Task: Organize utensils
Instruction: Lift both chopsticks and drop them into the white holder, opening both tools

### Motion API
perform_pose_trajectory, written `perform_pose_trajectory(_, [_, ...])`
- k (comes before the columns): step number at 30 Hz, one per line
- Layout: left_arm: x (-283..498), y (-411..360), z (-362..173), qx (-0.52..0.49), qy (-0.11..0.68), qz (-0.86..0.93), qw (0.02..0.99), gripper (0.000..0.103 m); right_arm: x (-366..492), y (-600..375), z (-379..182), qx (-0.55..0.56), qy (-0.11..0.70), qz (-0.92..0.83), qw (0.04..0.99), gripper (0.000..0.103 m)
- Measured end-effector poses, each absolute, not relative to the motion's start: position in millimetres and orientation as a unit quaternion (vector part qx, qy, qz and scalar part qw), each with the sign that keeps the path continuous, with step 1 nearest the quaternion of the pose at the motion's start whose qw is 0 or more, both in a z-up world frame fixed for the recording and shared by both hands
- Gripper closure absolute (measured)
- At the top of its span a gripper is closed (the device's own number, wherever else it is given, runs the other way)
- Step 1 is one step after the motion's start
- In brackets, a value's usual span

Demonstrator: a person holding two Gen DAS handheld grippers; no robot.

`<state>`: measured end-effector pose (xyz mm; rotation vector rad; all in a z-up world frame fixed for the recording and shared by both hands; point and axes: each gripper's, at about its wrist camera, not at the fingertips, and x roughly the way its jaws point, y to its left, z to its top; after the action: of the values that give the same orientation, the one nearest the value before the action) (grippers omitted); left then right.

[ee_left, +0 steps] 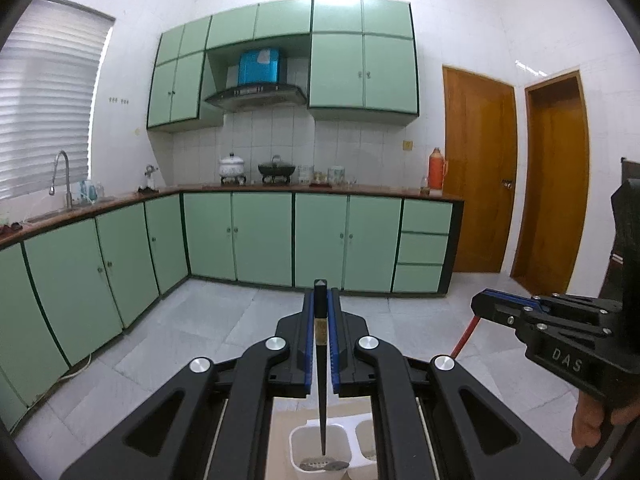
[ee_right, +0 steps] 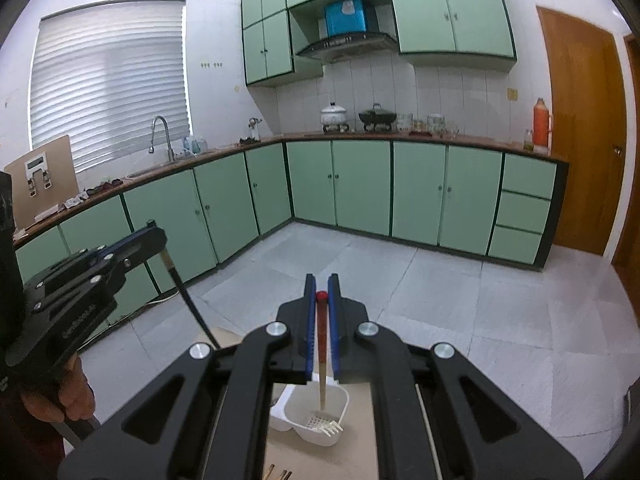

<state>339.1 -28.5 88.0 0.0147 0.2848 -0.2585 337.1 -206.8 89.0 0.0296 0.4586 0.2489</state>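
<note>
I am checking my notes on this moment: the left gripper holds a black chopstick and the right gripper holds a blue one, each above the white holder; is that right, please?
One detail is wrong. The right gripper is shut on a red-topped chopstick, not a blue one; the right wrist view shows it. As you said, the left gripper holds the black chopstick, each above the white holder.

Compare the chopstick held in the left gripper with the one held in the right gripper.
The black chopstick in the left gripper is dark along its whole length with a small gold band; the red-topped chopstick in the right gripper fades to pale wood below. The black one hangs over the compartment of the white holder with a metal piece lying in it; the red-topped one over the slotted compartment. Both are clamped near the top, tips down.
</note>
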Motion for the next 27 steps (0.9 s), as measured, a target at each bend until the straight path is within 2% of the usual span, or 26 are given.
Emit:
perform_pose_trajectory(8, [371.5,-33.1,36.7,0.012,0.201,-0.123,0.972,0.094,362.0,-201.1,34.5,0.018,0.279,0.122,0.952,0.097])
perform_pose_trajectory(13, [368.7,-30.0,25.9,0.015,0.215,-0.116,0.970,0.069,355.7,-195.3,13.5,0.017,0.296,0.122,0.947,0.091])
perform_pose_trajectory(14, [366.9,-27.7,25.6,0.014,0.216,-0.116,0.969,0.067,351.9,-195.3,13.6,0.017,0.293,0.120,0.949,0.087])
perform_pose_trajectory(16, [360.7,-23.0,26.2,0.008,0.216,-0.115,0.969,0.057,345.2,-194.7,15.6,0.019,0.289,0.116,0.950,0.066])
perform_pose_trajectory(20, [343.2,-13.5,30.0,0.000,0.210,-0.110,0.971,0.046,326.9,-198.7,22.8,0.018,0.268,0.101,0.958,0.050])
perform_pose_trajectory(22, [331.0,-7.6,32.2,-0.002,0.205,-0.105,0.973,0.038,313.7,-202.4,26.0,0.019,0.257,0.092,0.962,0.037])
perform_pose_trajectory(27, [296.0,6.7,30.1,-0.006,0.202,-0.093,0.975,0.028,271.2,-209.8,22.9,0.016,0.234,0.070,0.969,0.018])
